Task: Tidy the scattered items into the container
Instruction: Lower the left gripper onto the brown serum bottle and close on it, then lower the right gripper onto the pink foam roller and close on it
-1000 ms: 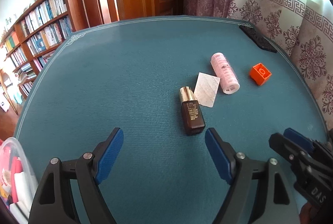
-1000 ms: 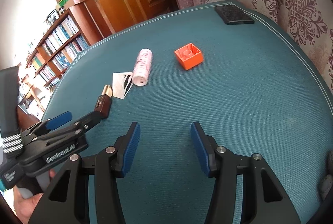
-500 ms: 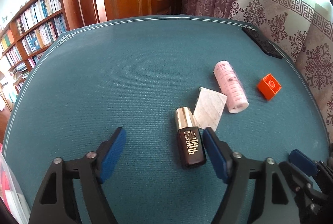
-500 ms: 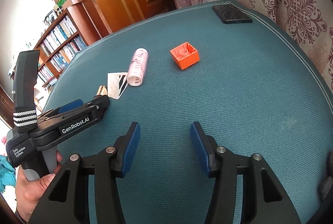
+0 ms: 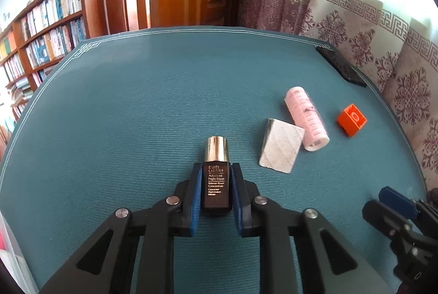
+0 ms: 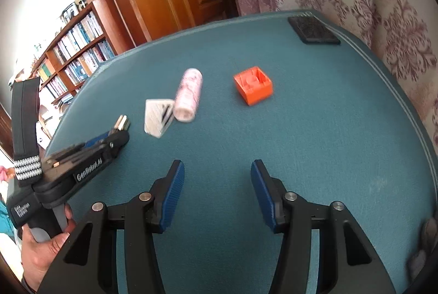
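While my left gripper (image 5: 215,186) clamps its blue pads on the dark serum bottle (image 5: 215,184) lying on the teal table (image 5: 137,116), my right gripper (image 6: 217,191) hovers with jaws wide and empty. Beside the bottle lie a white sachet (image 5: 280,149), pink roll (image 5: 306,117) and orange block (image 5: 352,119).

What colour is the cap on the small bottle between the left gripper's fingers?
Shiny gold, on a dark brown bottle; clearest in the left wrist view.
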A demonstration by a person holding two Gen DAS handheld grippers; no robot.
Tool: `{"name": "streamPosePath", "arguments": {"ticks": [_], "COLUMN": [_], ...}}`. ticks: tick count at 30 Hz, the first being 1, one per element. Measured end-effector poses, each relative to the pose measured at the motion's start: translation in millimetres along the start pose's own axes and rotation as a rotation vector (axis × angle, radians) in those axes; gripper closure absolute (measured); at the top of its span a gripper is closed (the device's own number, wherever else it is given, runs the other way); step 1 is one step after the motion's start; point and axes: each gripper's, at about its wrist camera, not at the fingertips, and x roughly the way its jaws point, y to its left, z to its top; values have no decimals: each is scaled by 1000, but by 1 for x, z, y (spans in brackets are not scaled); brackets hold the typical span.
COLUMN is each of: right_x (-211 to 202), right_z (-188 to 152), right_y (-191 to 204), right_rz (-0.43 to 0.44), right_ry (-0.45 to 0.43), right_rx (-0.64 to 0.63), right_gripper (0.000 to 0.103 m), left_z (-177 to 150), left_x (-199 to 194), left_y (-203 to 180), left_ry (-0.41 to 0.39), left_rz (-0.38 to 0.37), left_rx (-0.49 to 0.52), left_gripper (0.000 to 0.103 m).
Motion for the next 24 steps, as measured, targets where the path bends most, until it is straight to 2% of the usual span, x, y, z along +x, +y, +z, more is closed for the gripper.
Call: {"name": "streamPosePath", "arguments": {"ticks": [6,8,13,17,20,24], "right_x": [13,22,48,65,77,88], "right_z": [26,35,57,68,72,70], "right_y": [18,26,39,45,44,42], "right_rz": [4,-4,-29,-33,-36,-27], "right_ry": [-55,-66,-54,-37,-6,26], "right_rx": [-36,-53,-79,-96,-96,-93], "right_gripper": [49,55,59,59,68,72], "left_z": [0,0,-1,0,1,1], "left_x": [-3,-5,-10,-10,-9,-9], "left_y": [16,18,20,26,27,29], "left_ry": [-23,-32,-59,-57,-57,-59], "left_rz": [31,43,76,74,73,69], "left_rx": [-51,-56,-49,-67,-78,-82], "left_gripper": [81,80,80,80,80,80]}}
